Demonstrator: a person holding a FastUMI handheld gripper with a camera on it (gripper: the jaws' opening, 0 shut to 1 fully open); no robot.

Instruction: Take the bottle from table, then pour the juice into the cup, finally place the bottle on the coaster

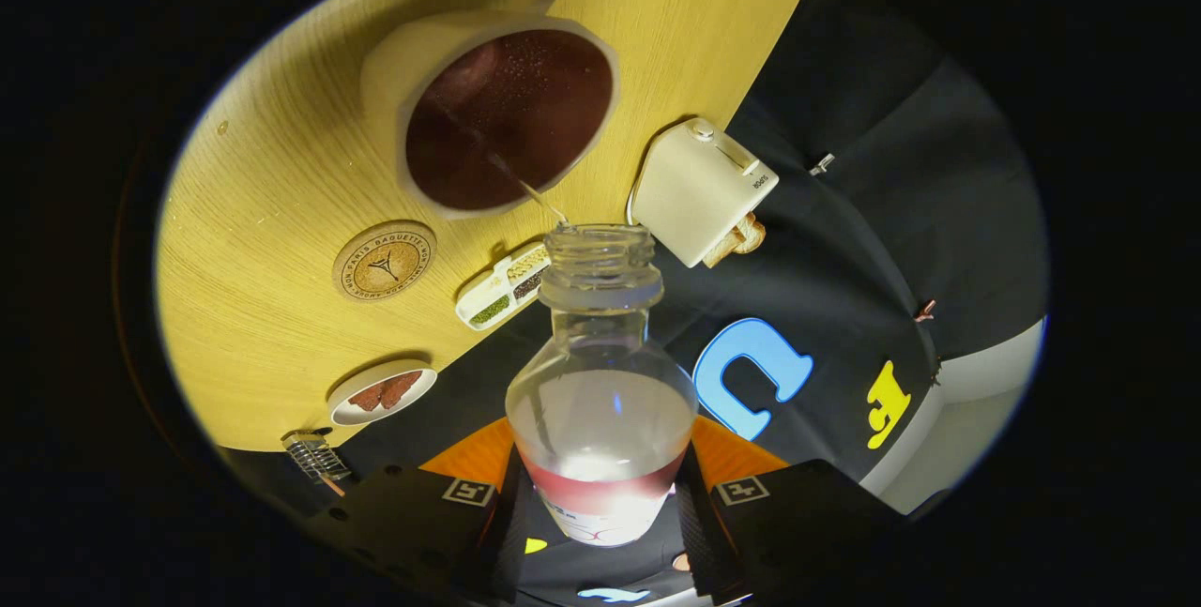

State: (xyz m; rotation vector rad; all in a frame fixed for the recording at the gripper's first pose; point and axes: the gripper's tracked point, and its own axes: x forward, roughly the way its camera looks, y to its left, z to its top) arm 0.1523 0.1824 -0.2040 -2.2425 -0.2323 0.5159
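**Mid-pour, cup nearly brimming**

We've got the tongs (600, 494) clamped on the clear plastic bottle (600, 401), tipped over the round white cup (507, 119) on the wood-grain bench (272, 213). A thin stream is going in. The dark juice sits near the rim, so overflowing looks likely. The round cork coaster (384, 260) waits beside the cup.

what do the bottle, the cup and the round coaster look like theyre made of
Bottle, clamped between the hand-held gripper fingers: clear plastic, probably; see-through wall, threaded neck. Cup: matte off-white, likely ceramic, could be plastic; thick opaque rim. Coaster: wood or cork; tan disc with an engraved-looking mark.
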